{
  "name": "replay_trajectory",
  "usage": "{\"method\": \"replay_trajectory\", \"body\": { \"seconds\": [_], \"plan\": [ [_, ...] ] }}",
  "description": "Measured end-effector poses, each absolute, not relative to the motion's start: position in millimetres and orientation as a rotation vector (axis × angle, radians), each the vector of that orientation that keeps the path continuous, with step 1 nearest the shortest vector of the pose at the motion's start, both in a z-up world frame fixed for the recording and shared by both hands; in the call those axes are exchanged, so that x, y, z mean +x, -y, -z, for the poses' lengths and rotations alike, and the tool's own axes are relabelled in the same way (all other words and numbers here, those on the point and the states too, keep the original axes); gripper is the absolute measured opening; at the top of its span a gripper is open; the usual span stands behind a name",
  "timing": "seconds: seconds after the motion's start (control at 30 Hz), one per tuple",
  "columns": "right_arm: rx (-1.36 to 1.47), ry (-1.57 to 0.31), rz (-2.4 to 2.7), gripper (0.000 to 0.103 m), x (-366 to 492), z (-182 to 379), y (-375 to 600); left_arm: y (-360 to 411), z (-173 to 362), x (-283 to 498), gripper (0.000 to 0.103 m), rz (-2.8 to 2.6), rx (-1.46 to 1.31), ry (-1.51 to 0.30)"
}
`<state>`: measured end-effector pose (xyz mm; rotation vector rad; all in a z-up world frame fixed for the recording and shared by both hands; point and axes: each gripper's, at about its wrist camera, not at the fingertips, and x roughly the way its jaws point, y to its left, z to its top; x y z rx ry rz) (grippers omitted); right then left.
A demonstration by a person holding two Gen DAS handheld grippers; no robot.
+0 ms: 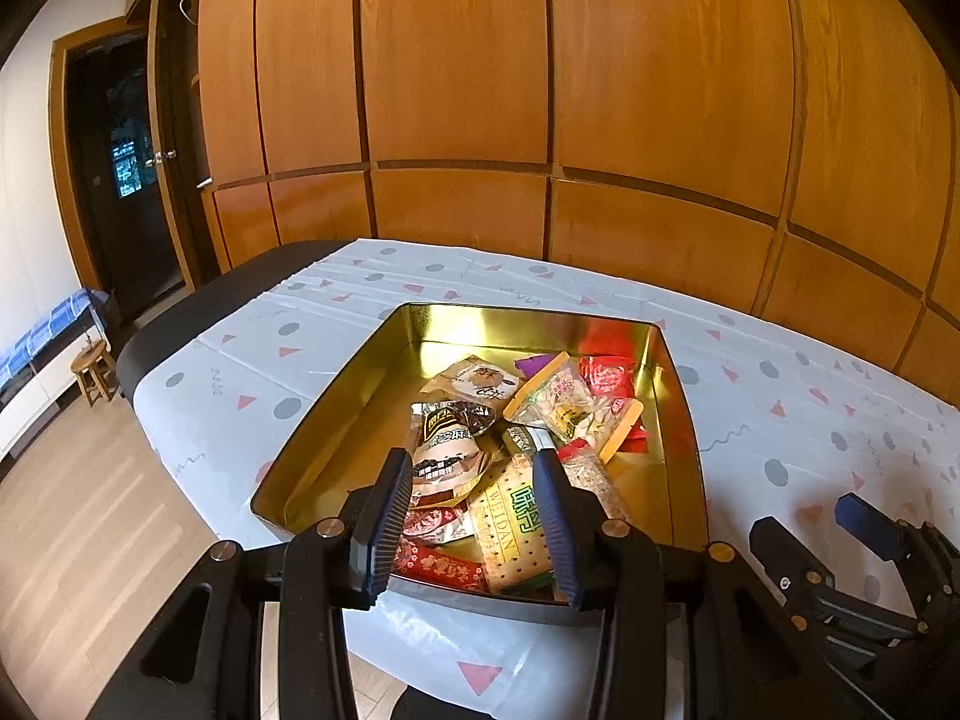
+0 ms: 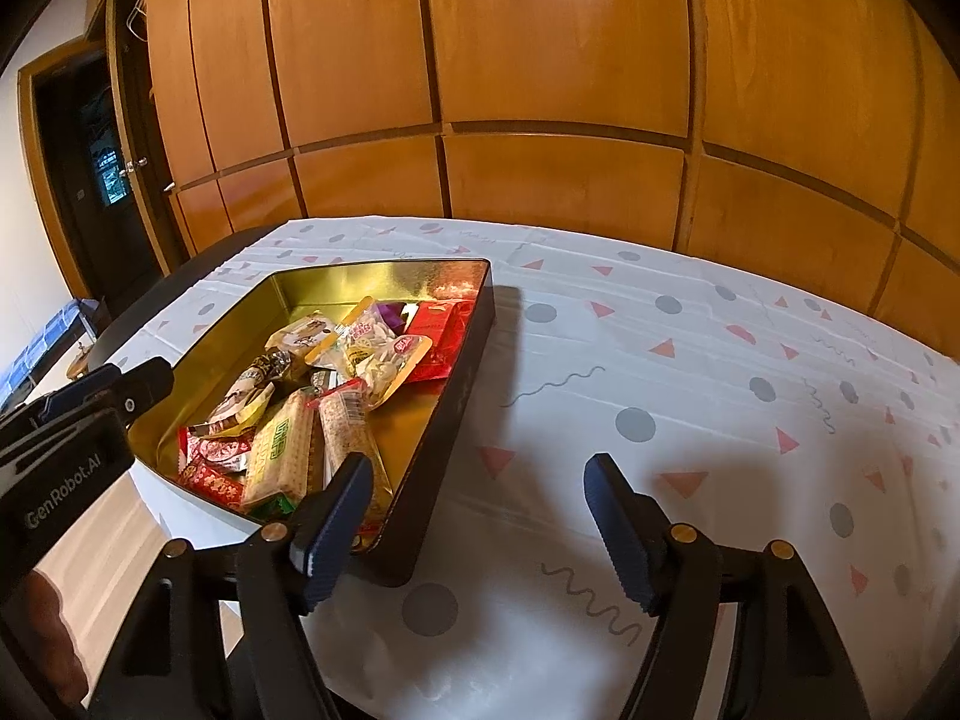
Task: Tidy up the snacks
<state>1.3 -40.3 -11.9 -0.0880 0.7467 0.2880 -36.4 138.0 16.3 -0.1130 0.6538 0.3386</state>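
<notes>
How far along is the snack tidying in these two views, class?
Done: the snack packets already lie heaped in the gold-lined tin, and none shows on the tablecloth. In hand: nothing; the left gripper and right gripper are both open and empty. Left: perhaps neatening the pile.

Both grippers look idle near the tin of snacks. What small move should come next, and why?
Probably withdraw both grippers. The snack packets already lie inside the gold-lined tin, and no packet shows on the patterned tablecloth in either view. The left gripper hangs open over the tin's near edge, holding nothing; the right gripper stands open beside the tin, above the cloth.
</notes>
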Motion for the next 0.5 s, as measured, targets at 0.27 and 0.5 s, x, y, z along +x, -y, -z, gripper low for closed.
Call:
{"method": "replay_trajectory", "body": {
  "seconds": [0.27,0.5],
  "plan": [
    [-0.089,-0.745,-0.287,0.075,1.5,12.0,39.8,-140.5,-14.1,-34.8,0.042,-0.332,-0.128,-0.667],
    [-0.097,-0.742,-0.295,0.077,1.1,12.5,38.0,-140.2,-12.4,-34.7,0.042,-0.331,-0.131,-0.674]
  ]
}}
